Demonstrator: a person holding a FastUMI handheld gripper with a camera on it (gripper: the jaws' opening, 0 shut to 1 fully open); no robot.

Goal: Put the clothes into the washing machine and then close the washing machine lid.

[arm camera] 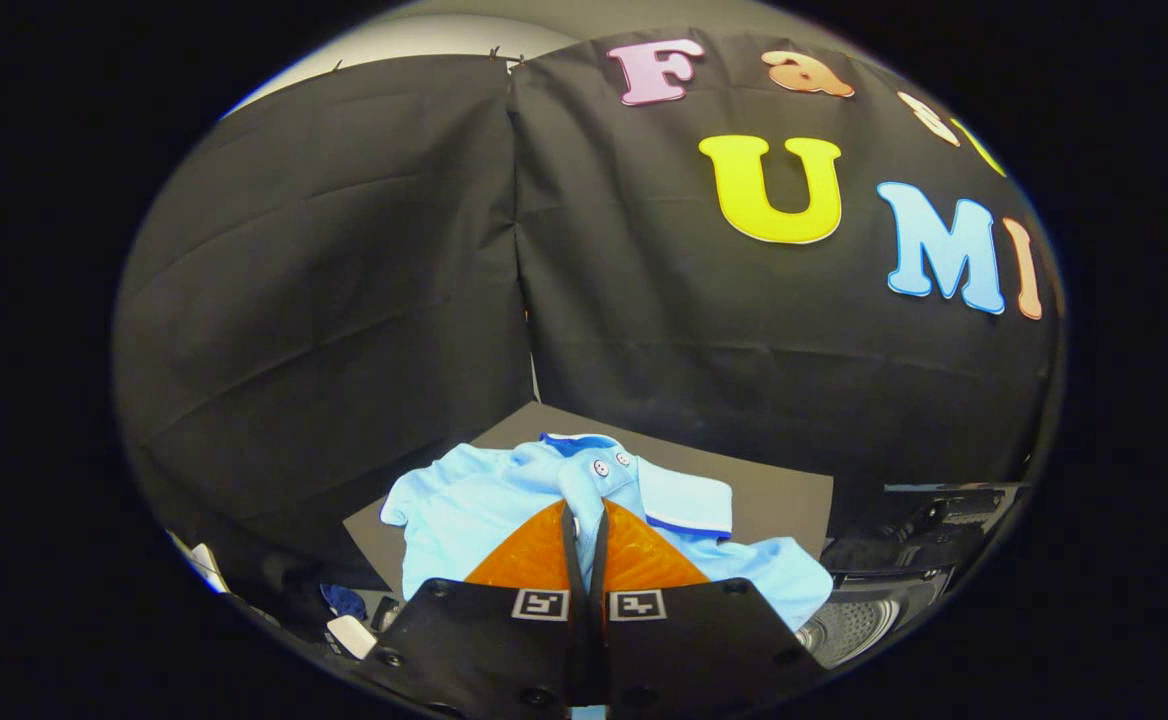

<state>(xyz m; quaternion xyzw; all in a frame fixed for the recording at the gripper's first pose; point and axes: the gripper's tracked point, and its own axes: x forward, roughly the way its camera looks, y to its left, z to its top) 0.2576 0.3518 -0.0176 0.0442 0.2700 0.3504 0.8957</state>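
Right now your gripper (585,520) sits low and level, aimed at the back corner of the booth, its fingers (534,555) drawn together on a fold of the light blue polo shirt (489,500) just below the buttoned collar. That shirt lies bunched on the dark mat (784,495), near its front edge. Off to the right, beside the mat, the washing machine (849,625) stands open, drum showing. No readable brand or label appears on the shirt.

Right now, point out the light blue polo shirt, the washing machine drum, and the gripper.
light blue polo shirt (464,510): gripper view, on its spread body beside the fingers.
washing machine drum (849,628): gripper view, on the perforated metal inside wall.
gripper (584,512): gripper view, between the fingertips, pinched shut on the shirt's placket.
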